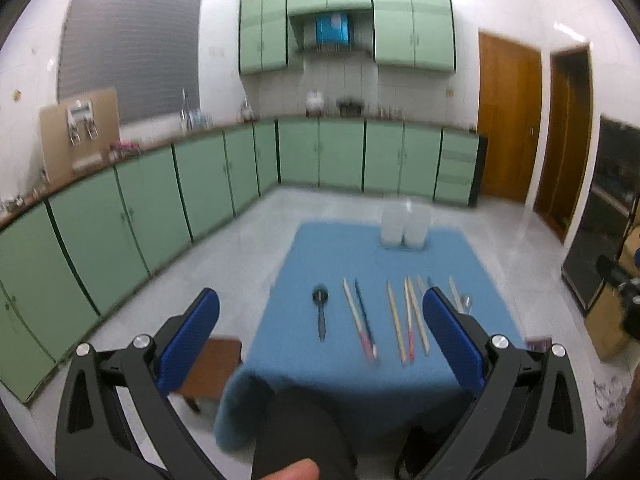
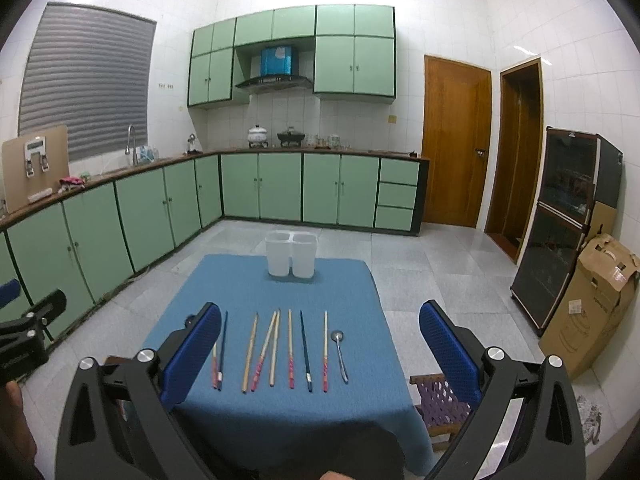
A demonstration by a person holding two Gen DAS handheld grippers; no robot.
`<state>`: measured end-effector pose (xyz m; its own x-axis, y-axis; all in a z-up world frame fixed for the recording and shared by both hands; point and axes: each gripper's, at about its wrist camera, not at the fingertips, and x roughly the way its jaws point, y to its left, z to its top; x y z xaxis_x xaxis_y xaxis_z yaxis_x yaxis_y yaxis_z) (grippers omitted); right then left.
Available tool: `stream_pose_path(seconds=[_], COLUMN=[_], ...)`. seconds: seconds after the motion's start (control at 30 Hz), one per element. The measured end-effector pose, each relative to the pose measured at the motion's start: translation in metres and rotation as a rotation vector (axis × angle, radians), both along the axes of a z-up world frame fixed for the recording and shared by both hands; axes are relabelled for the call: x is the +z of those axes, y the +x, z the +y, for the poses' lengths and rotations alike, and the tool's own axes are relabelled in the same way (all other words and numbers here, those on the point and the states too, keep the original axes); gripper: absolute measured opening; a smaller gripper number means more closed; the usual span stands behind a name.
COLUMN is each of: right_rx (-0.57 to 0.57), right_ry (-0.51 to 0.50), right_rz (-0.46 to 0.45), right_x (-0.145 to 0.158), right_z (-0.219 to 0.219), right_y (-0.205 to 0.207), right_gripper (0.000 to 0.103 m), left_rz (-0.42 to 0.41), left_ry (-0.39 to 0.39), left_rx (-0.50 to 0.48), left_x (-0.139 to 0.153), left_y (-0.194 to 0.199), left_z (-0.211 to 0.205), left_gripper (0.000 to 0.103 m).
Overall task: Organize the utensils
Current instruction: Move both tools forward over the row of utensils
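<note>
Several chopsticks (image 2: 276,350) lie in a row on a blue cloth-covered table (image 2: 240,280), with a silver spoon (image 2: 340,354) at the row's right end. A white two-compartment holder (image 2: 291,254) stands at the far edge. In the left wrist view the chopsticks (image 1: 404,320) show blurred, with a dark spoon (image 1: 321,312) to their left and the holder (image 1: 404,226) behind. My left gripper (image 1: 320,308) is open and empty above the table's near edge. My right gripper (image 2: 320,320) is open and empty, also short of the utensils.
A wooden stool (image 1: 210,368) stands left of the table, and a stool with a woven seat (image 2: 440,404) at its right. Green cabinets (image 2: 160,208) line the walls. A dark cabinet (image 2: 568,224) and cardboard box (image 2: 596,304) stand at right.
</note>
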<state>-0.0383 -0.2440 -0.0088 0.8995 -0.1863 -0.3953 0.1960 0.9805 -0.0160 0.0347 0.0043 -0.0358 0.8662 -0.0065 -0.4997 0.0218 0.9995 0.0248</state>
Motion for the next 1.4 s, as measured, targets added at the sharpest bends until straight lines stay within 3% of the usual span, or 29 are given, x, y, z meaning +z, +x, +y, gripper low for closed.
stream_pose_path(seconds=[0.07,0.2,0.4,0.47,0.6,0.77,1.1,1.2,1.3,1.4], right_rx=[-0.021,-0.029,-0.006,-0.007,-0.001,0.024,0.028,0.041,0.007,0.011], right_ry=[-0.015,-0.003,0.063,0.076,0.144,0.154,0.162,0.151,0.146,0.154], right_rz=[0.037,0.129,0.242,0.295,0.369,0.431,0.465,0.435,0.45,0.443], right_x=[-0.019,-0.054,-0.112,-0.133,-0.175,-0.225,-0.278,-0.283,-0.29,-0.289], right_z=[-0.01,-0.028,-0.056,-0.064,-0.075,-0.077,-0.094,-0.094,-0.094,-0.097], right_y=[0.013,0.041,0.089,0.105,0.131,0.16,0.188,0.189,0.195,0.194], right_gripper=[0.097,0.097,0.096,0.083,0.072,0.059,0.057,0.065,0.099,0.098], left_rz=[0.078,0.156,0.26,0.29,0.346,0.381,0.464,0.423,0.375,0.325], left_ry=[0.003,-0.03,-0.017,-0.013,0.003,0.012,0.018,0.015,0.005,-0.007], left_rx=[-0.034,-0.067,-0.038,-0.034,-0.027,-0.017,0.033,0.029,0.028,0.033], left_x=[-0.023,-0.064,-0.124,-0.14,-0.177,-0.208,-0.271,-0.274,-0.275,-0.275], left_y=[0.019,0.052,0.112,0.127,0.156,0.18,0.213,0.218,0.218,0.216], left_z=[0.0,0.003,0.001,0.002,0.0,-0.004,0.003,0.005,0.006,0.003], left_gripper=[0.098,0.098,0.098,0.098,0.098,0.098,0.099,0.099,0.099,0.099])
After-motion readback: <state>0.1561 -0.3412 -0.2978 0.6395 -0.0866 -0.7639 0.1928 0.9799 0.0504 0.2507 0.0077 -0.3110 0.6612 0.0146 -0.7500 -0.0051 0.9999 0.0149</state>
